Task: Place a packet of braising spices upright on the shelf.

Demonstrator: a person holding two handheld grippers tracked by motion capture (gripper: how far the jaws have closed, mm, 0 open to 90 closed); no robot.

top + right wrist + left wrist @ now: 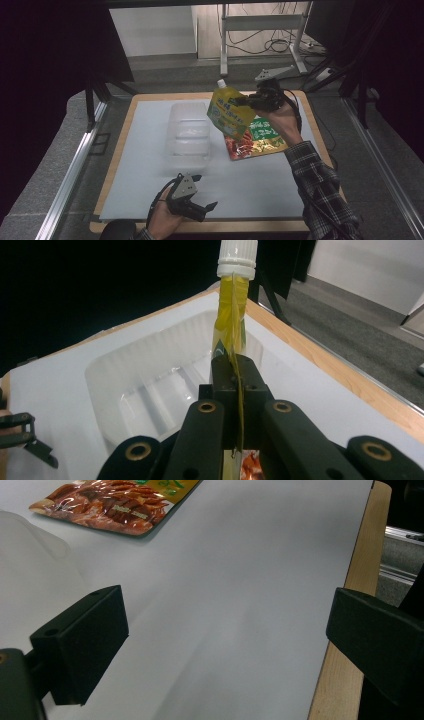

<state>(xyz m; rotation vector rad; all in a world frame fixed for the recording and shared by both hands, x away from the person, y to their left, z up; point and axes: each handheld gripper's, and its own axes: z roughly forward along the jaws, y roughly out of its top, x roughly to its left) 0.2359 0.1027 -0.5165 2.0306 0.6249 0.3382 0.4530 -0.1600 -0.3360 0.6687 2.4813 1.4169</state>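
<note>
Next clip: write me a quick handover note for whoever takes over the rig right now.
Right gripper: shut on the yellow pouch, pinching its edge and holding it in the air, tilted, white cap up, beside the clear bin.
Left gripper: open, holding nothing, at the near edge of the table.
Snack bag: flat on the table, right of the bin.
Done: pouch picked up.
Left: likely place the pouch in the bin, which looks empty, then probably the snack bag.
</note>
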